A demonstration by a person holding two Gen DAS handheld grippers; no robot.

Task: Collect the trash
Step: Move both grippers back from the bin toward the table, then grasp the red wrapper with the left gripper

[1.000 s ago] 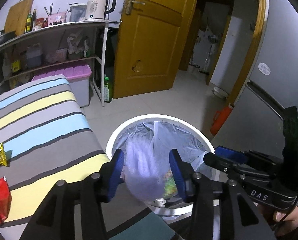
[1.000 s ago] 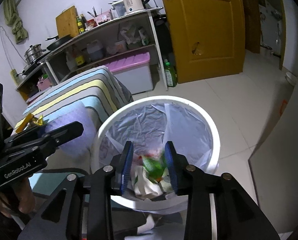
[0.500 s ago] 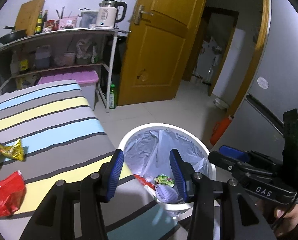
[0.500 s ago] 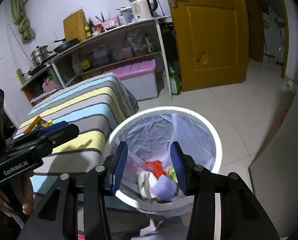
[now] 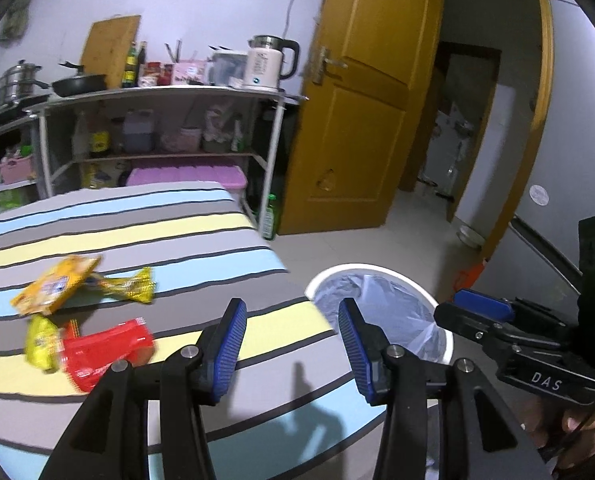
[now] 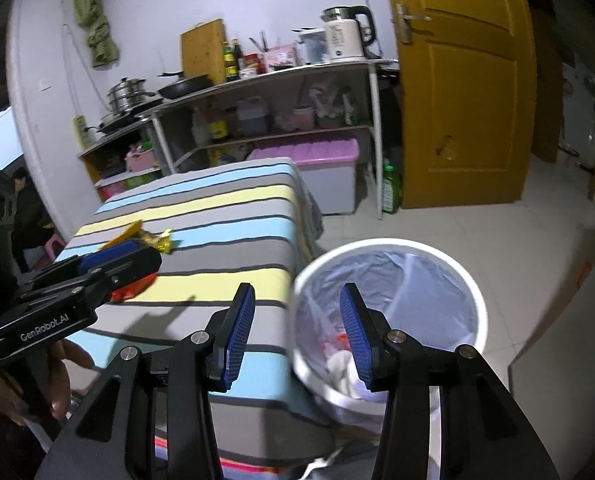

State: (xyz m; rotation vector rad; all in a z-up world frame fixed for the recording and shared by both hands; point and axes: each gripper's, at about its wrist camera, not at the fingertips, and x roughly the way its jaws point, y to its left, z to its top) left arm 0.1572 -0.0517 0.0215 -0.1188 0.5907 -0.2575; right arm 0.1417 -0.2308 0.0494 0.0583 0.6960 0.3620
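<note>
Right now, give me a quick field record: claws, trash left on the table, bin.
left claw: open, nothing between the pads
right claw: open, nothing between the pads
trash on table: red wrapper, yellow packet, gold wrapper, small yellow wrapper
surface: striped tablecloth
bin: white, lined with a clear bag, on the floor beside the table
bin contents: some wrappers and crumpled pieces at the bottom
</note>
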